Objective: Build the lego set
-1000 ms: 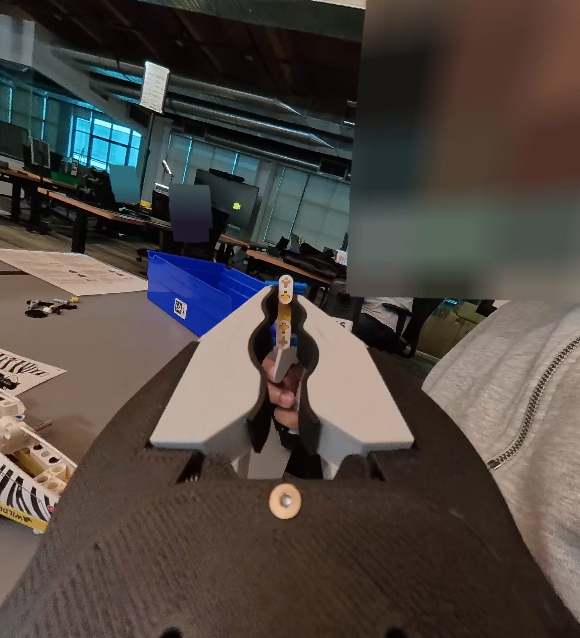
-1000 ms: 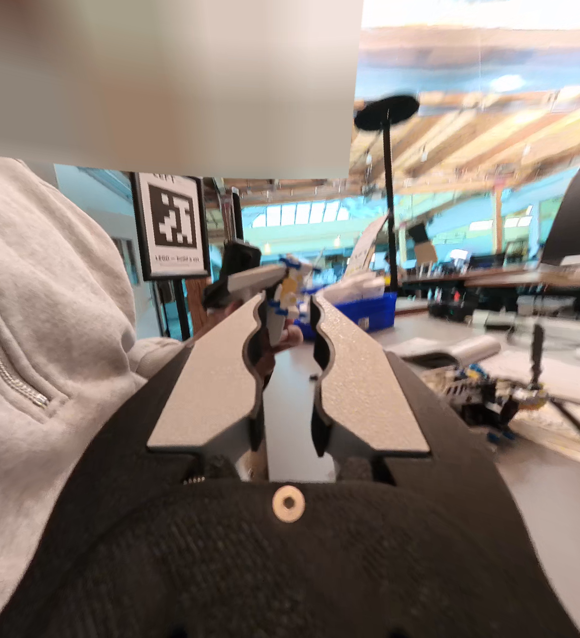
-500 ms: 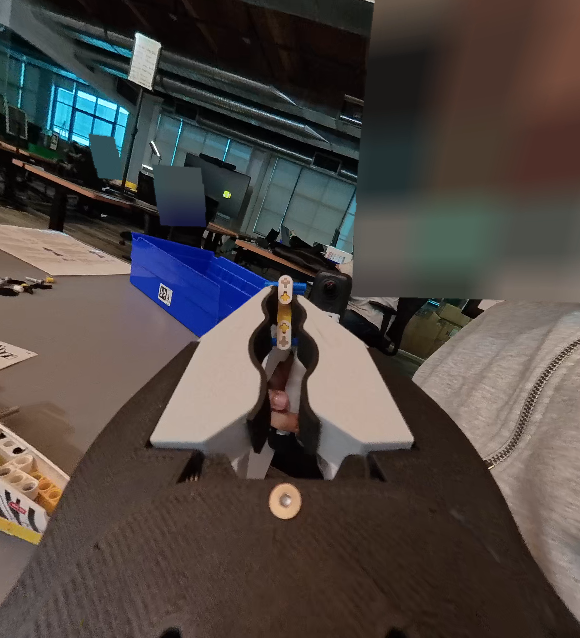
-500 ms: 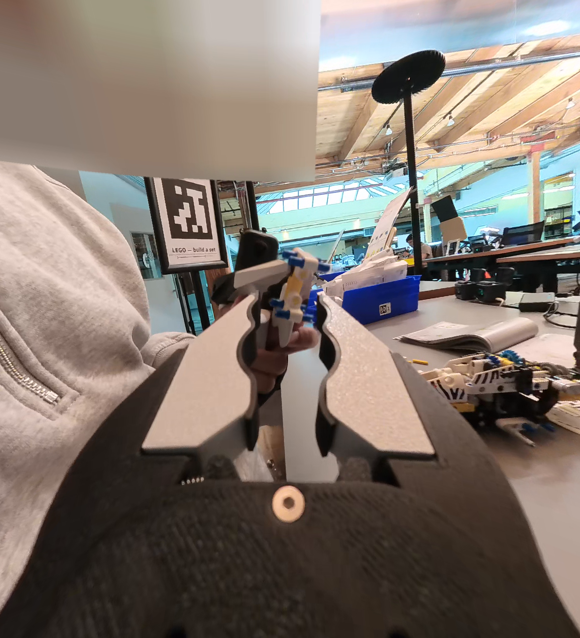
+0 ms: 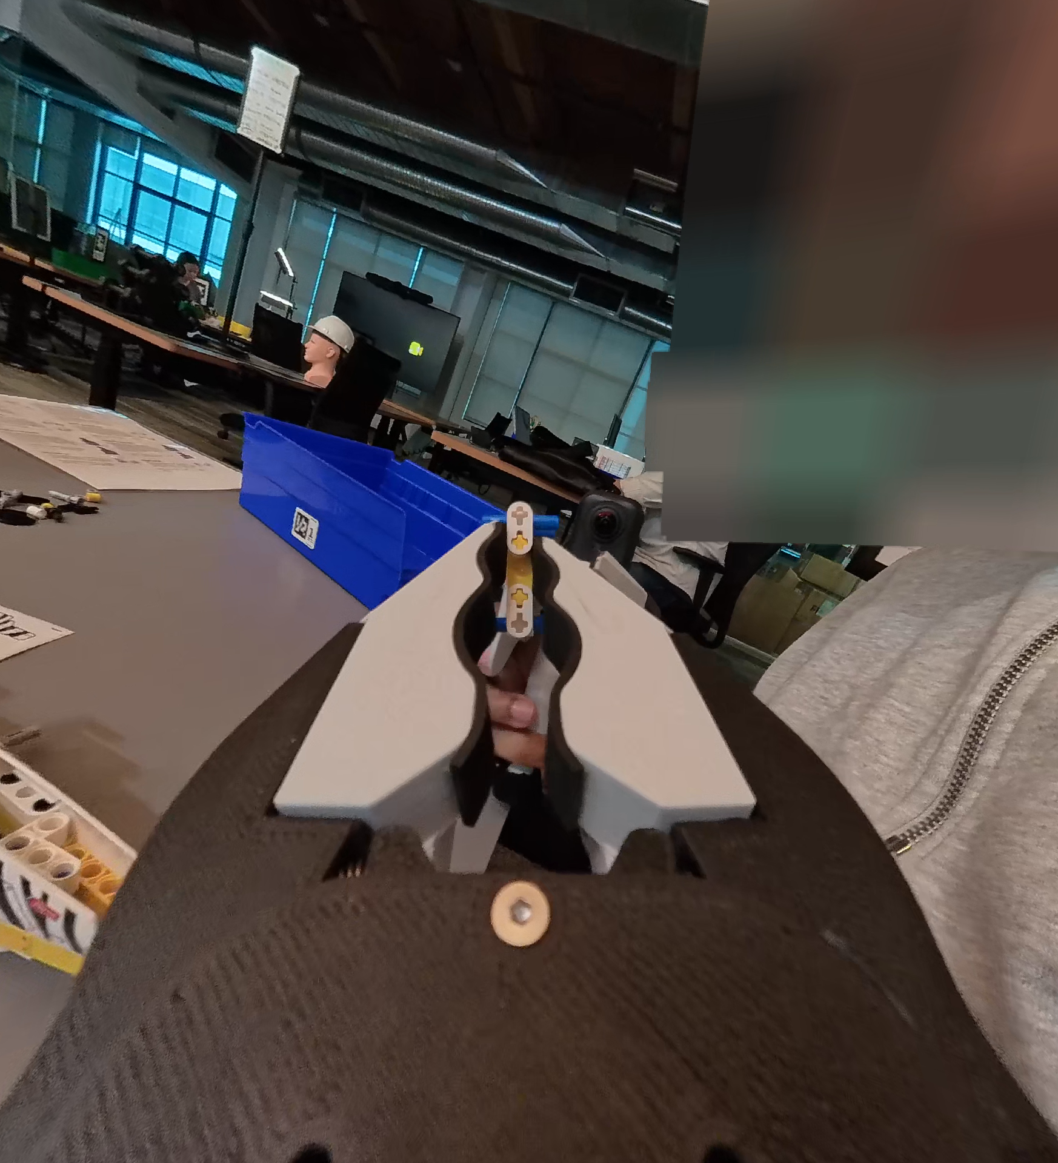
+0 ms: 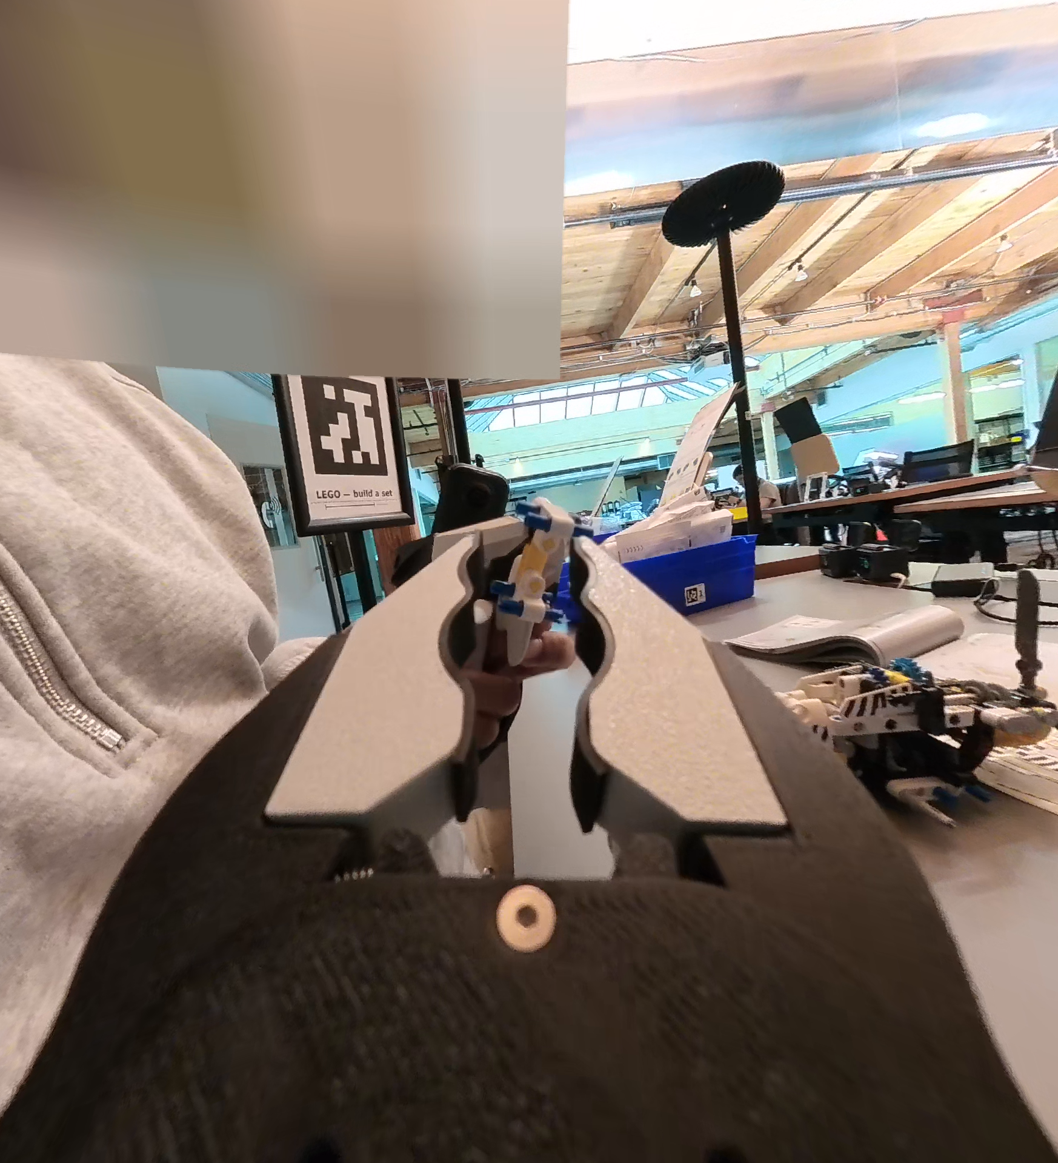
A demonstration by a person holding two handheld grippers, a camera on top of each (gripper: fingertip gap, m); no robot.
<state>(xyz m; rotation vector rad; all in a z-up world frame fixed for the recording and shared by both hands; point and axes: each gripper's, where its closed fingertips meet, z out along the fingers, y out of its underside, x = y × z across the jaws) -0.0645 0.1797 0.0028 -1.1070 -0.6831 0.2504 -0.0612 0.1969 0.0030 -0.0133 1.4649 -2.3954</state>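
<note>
2 grippers now meet around 1 small white, yellow and blue lego piece (image 5: 520, 576), raised in the air before the person's grey hoodie (image 5: 954, 724). The left gripper (image 5: 521, 547) is clenched on it. The right gripper (image 6: 555, 554) has come much closer in the last second — its jaws, spread wider before, now stand narrow around the same piece, but I cannot tell if they press it. I think a handover or pressing step begins, while the zebra-striped model (image 6: 891, 717) waits on the table (image 6: 986, 881).
</note>
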